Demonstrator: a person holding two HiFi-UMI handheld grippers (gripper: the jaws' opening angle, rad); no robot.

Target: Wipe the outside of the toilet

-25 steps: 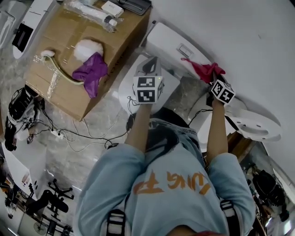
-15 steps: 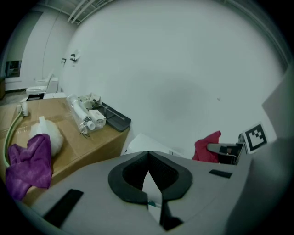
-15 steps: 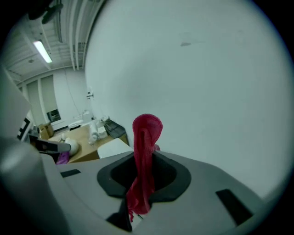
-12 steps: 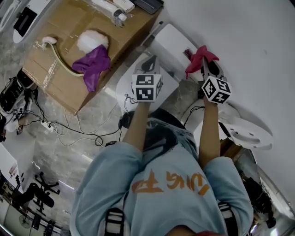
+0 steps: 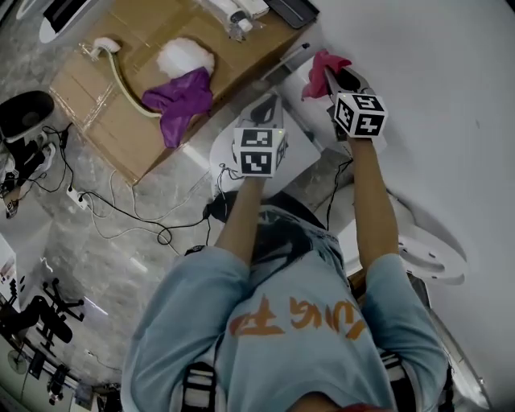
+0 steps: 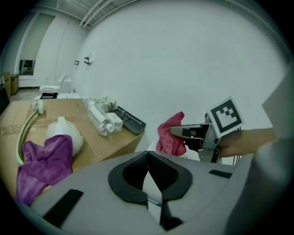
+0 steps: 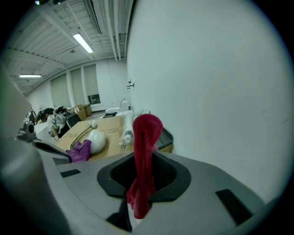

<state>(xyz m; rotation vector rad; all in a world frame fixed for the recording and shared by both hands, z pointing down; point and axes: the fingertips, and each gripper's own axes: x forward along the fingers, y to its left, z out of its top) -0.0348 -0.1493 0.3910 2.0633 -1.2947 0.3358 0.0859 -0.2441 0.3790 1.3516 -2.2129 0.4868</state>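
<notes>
Toilet, white and smooth, stands on the grey floor by the plain white wall. Its tank end is next to the wall. Both grippers are over it.

The right gripper is up by the tank end, close to the wall. Its jaws hold a soft red cloth. In the right gripper view the red cloth is pinched between the jaws of the right gripper. A round bunch sticks up above them and a tail hangs down below. I cannot tell if the cloth touches the toilet.

The left gripper is above the toilet lid, near the right one. In the left gripper view its jaws are pressed together with nothing between them. That view also shows the red cloth off to the right.

A big brown cardboard box sits just beside the toilet. On it lie a crumpled purple cloth and a fluffy white ball, touching each other. A dark grey tray lies at the far end of the box. Thin black cables curl on the floor near the box.
</notes>
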